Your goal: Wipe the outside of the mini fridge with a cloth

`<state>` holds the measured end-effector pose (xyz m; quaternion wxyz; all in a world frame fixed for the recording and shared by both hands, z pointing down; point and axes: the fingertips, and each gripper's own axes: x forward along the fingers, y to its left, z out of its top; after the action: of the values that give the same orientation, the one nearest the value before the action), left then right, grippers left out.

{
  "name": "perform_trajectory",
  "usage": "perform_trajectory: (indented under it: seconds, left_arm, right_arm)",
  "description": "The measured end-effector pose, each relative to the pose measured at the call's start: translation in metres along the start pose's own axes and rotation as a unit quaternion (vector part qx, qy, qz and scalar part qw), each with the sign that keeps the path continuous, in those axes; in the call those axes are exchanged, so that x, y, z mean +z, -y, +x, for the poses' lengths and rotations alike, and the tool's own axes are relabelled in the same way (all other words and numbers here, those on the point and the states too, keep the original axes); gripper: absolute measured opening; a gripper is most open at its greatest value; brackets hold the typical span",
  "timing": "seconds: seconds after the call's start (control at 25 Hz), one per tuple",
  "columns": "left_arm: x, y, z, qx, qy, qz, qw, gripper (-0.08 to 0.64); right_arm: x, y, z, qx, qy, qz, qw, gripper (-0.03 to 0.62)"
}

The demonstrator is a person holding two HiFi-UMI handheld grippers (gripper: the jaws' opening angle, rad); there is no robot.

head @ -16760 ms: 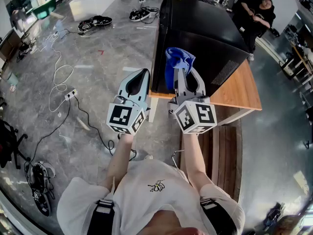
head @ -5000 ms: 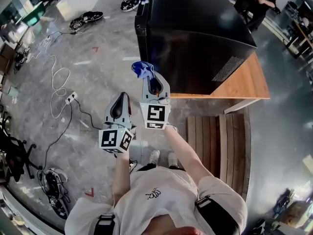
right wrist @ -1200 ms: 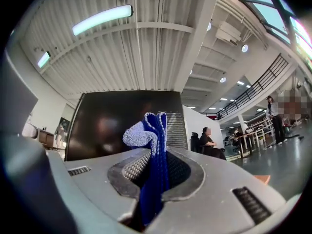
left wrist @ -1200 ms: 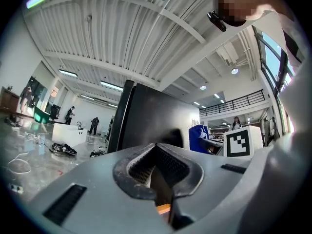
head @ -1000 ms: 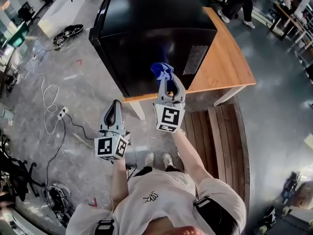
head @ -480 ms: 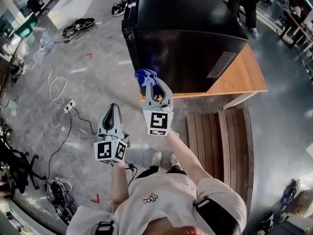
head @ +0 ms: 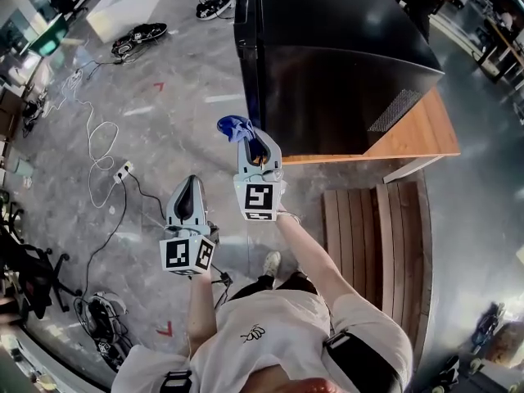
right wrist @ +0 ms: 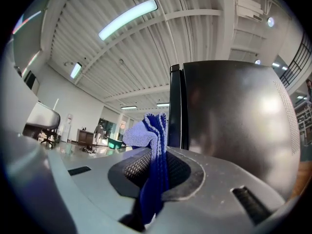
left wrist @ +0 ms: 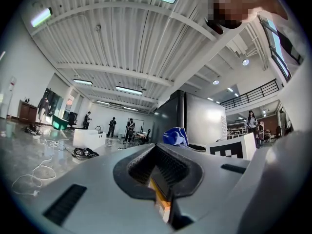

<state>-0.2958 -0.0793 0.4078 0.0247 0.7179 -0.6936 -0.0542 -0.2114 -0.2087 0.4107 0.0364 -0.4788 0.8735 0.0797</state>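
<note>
Pinches soft, likely light cloth (head: 235,127) by its bunched middle in right gripper (head: 250,144); left gripper (head: 190,191) jaws together, empty.

Likely a lab: strewn floor cables (head: 92,140)

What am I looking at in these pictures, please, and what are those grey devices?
A person holds a two-jaw gripper in each hand; there is no robot arm. The downward picture comes from a camera on the person's head; the other two come from cameras riding on each gripper, looking along its jaws. The right gripper is shut on a blue cloth, close to an edge of the black mini fridge, which stands on a wooden table. The left gripper is shut and empty, held farther from the fridge.
</note>
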Motion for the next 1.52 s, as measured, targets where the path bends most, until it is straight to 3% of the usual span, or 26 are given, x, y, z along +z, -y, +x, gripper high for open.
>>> perform_trajectory:
  seconds: [0.28, 0.8, 0.92, 1.28, 1.52]
  left_arm:
    - [-0.002, -0.014, 0.002, 0.01, -0.005, -0.003, 0.9999, 0.005]
    - [-0.009, 0.016, 0.024, -0.001, -0.013, -0.004, 0.9999, 0.005]
    - [-0.01, 0.027, 0.028, -0.007, -0.013, -0.003, 0.9999, 0.005]
    - [-0.021, 0.064, 0.04, -0.031, -0.022, 0.003, 0.9993, 0.005]
    - [-0.018, 0.109, 0.048, -0.056, -0.014, 0.008, 0.9983, 0.005]
  right_arm:
    - [-0.007, 0.003, 0.012, -0.01, -0.007, -0.017, 1.0, 0.061]
    - [0.0, 0.025, 0.002, -0.014, 0.016, -0.036, 0.999, 0.061]
    - [-0.001, 0.04, -0.005, -0.024, 0.008, -0.02, 0.999, 0.061]
    - [-0.006, 0.101, -0.026, -0.067, 0.016, -0.042, 0.997, 0.061]
    - [-0.01, 0.153, -0.053, -0.1, 0.0, -0.033, 0.994, 0.061]
